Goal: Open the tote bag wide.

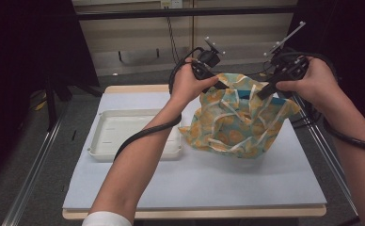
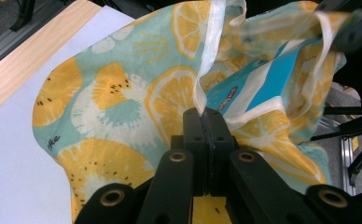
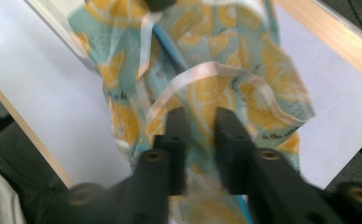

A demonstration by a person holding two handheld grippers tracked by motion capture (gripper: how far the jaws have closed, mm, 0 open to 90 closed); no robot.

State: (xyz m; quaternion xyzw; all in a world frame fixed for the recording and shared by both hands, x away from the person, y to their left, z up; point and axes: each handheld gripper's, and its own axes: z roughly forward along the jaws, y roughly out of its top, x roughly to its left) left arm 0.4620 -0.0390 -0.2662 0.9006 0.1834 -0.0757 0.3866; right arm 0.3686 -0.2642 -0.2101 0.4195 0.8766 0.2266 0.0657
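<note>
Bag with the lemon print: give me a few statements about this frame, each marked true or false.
1. The left gripper is shut on the bag's edge. True.
2. The tray holds the bag. False: the bag hangs over the white mat, right of the tray.
3. The right gripper's jaws are pressed flat together. False: a gap shows between them, with fabric there.
4. Something blue shows inside the bag. True.
</note>
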